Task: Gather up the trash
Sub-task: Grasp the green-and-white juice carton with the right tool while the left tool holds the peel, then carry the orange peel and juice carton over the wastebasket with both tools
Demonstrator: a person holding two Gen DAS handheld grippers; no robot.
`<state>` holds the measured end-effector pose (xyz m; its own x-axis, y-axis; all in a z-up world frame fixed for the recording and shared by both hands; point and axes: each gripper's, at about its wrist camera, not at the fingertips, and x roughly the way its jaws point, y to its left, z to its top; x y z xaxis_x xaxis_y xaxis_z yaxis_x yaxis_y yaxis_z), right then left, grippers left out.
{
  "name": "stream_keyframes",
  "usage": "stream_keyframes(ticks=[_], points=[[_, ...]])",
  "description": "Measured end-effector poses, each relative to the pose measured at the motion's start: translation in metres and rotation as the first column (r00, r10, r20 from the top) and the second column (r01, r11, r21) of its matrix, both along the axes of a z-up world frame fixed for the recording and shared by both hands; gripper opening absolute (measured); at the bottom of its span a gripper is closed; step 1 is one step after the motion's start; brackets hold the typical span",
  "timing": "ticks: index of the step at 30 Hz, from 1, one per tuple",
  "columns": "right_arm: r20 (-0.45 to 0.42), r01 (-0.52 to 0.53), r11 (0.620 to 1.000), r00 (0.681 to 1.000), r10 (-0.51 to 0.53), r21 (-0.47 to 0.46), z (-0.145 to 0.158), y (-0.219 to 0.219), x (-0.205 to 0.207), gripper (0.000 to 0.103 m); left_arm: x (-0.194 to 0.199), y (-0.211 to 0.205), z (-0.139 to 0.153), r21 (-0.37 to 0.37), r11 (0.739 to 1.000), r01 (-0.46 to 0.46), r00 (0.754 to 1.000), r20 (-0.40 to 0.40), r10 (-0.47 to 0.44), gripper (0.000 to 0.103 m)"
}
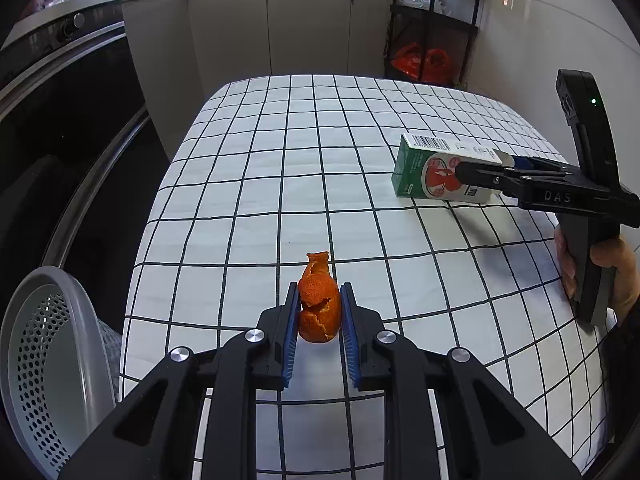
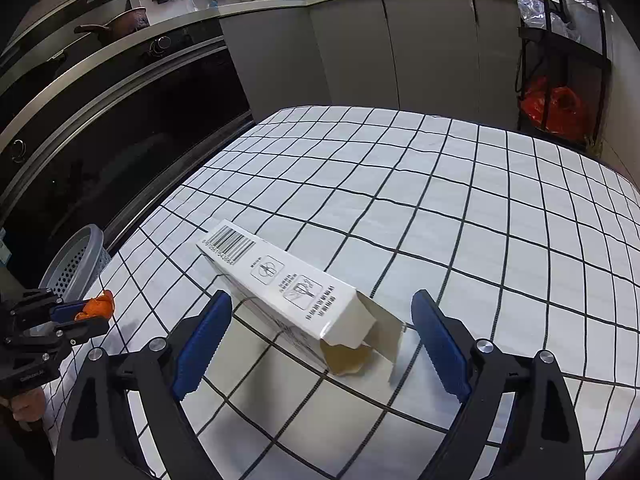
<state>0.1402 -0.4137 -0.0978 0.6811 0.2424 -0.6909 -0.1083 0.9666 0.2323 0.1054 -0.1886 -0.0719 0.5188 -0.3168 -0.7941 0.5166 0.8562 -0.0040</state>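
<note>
**Peel pinched, carton waiting**

At far left, beside the table edge, stands a grey perforated plastic bin (image 1: 44,344). The left gripper (image 1: 319,310) is clenched on a curled orange citrus peel (image 1: 318,300), light, soft and likely to tear, so a gentle pinch suits it. To the right, an empty green-and-white cardboard carton (image 2: 280,296) lies on the checked white tablecloth (image 1: 280,184); the right gripper (image 2: 320,344) straddles its open end, fingers spread. It looks light and crushable; grasp across its narrow sides. Only the right wrist view shows the torn flap; only the left shows its green face.
</note>
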Motion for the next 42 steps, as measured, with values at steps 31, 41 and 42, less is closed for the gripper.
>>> stream_keyframes(ticks=[31, 41, 42], points=[[0.072, 0.116, 0.990, 0.991, -0.111, -0.076, 0.040, 0.101, -0.050, 0.026, -0.022, 0.086, 0.045, -0.080, 0.987, -0.140, 0.987, 0.063, 0.145, 0.020], [0.174, 0.076, 0.997, 0.982, -0.077, 0.011, 0.080, 0.164, -0.079, 0.026, -0.036, 0.142, 0.055, -0.073, 0.968, -0.239, 0.964, 0.103, 0.246, 0.020], [0.181, 0.071, 0.997, 0.981, -0.073, 0.018, 0.082, 0.171, -0.080, 0.026, -0.037, 0.148, 0.057, -0.068, 0.966, -0.249, 0.960, 0.112, 0.255, 0.020]])
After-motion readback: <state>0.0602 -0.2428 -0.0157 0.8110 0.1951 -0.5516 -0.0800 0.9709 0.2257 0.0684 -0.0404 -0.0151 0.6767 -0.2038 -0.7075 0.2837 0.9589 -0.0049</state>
